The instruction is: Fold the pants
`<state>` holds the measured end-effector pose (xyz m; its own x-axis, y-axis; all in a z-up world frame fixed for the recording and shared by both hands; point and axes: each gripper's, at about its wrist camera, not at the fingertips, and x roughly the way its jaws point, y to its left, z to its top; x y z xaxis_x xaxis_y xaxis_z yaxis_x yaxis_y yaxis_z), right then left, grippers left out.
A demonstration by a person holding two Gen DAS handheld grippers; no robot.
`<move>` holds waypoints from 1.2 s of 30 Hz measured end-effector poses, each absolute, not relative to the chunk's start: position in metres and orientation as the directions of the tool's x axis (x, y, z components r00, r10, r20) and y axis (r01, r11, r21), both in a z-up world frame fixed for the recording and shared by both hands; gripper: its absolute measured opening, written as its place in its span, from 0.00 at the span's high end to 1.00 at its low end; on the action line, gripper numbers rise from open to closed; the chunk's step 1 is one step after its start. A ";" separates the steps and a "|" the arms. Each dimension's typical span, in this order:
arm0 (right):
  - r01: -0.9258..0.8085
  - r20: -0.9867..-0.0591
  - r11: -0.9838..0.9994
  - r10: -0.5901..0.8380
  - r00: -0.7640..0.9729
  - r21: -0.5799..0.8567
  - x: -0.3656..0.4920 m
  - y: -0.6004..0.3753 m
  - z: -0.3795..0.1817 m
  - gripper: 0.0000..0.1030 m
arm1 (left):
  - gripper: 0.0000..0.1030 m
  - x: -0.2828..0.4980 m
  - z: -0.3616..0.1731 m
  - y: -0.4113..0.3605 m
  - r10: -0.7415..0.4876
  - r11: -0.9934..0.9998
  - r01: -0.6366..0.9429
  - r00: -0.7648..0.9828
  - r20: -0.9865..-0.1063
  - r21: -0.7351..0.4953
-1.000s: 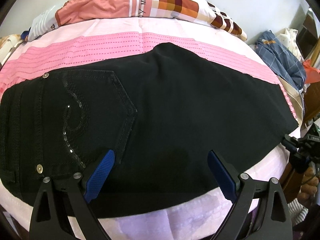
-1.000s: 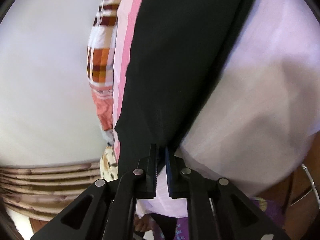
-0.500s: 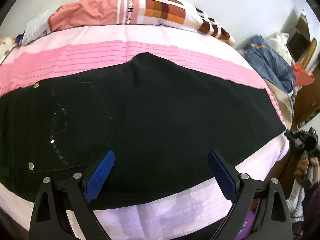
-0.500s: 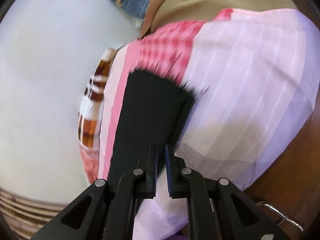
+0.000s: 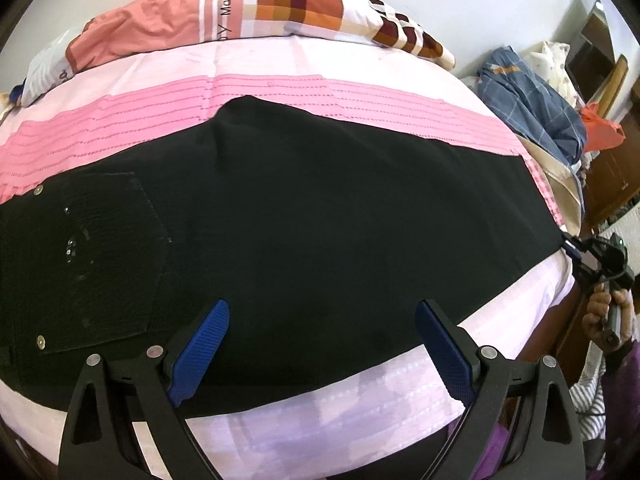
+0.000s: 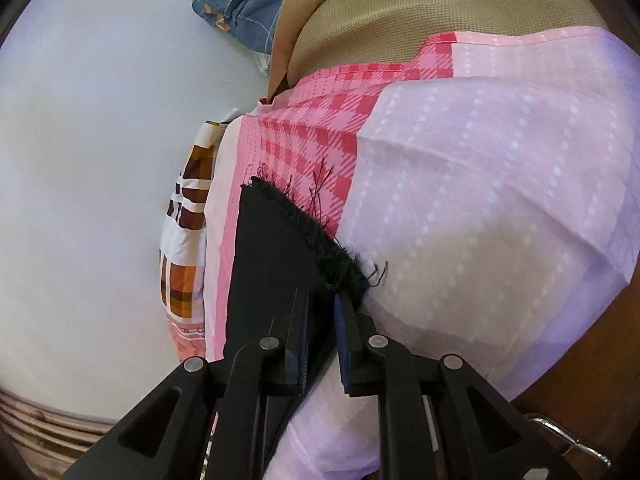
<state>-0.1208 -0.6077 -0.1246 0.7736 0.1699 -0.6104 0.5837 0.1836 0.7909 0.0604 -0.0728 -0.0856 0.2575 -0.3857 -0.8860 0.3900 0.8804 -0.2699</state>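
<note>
Bed sheet (image 5: 360, 412): pale lilac cotton with woven dotted rows, a pink band of stitched lines across the far side, red-pink check near the corner.

Black pants (image 5: 320, 216) lie flat lengthwise across the sheet — matte, dense weave; back pocket (image 5: 92, 264) at the left with metal rivets and a faint sequin swirl. The leg hem (image 6: 320, 236) is raw and frayed, loose threads sticking out.

Pillow (image 5: 248, 8) at the far edge: salmon cloth with an orange-brown-maroon plaid patch; printed text partly legible, "Mama" — the rest unreadable.

Left gripper (image 5: 322, 344): jaws spread wide above the pants, blue textured pads, nothing between them.

Right gripper (image 6: 324, 332): jaws nearly together, pinching the frayed hem corner.
</note>
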 end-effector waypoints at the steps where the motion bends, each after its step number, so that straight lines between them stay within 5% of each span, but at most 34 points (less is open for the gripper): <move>1: 0.584 -0.614 0.195 0.170 0.771 0.788 -0.120 -0.608 -0.124 0.94 | 0.09 0.060 -0.086 -0.075 -0.379 0.880 0.396 0.254 -0.890 -0.262; 8: 0.609 -0.678 0.364 0.097 0.728 0.705 -0.115 -0.602 -0.102 0.97 | 0.09 0.064 -0.093 -0.084 -0.356 0.883 0.406 0.246 -0.902 -0.237; 18: 0.649 -0.686 0.302 0.027 0.727 0.699 -0.133 -0.619 -0.112 1.00 | 0.09 0.069 -0.109 -0.075 -0.337 0.890 0.395 0.234 -0.912 -0.228; 25: 0.564 -0.581 0.287 -0.032 0.813 0.774 -0.153 -0.637 -0.083 0.93 | 0.09 0.067 -0.110 -0.077 -0.356 0.884 0.397 0.225 -0.907 -0.249; 29: 0.517 -0.631 0.510 0.065 0.773 0.687 -0.100 -0.617 -0.049 0.92 | 0.09 0.064 -0.107 -0.081 -0.375 0.874 0.407 0.217 -0.901 -0.265; 32: 0.486 -0.687 0.617 0.125 0.716 0.619 -0.049 -0.599 -0.044 0.76 | 0.09 0.063 -0.106 -0.084 -0.382 0.872 0.406 0.212 -0.899 -0.275; 36: 0.466 -0.815 0.781 0.092 0.573 0.415 0.025 -0.569 -0.050 0.75 | 0.09 0.061 -0.102 -0.088 -0.383 0.868 0.416 0.211 -0.899 -0.272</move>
<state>0.0248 -0.5692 -0.0501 0.5727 0.0916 -0.8146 0.4658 0.7814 0.4153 0.0608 -0.0878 -0.1023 0.2112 -0.3826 -0.8994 0.4157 0.8680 -0.2716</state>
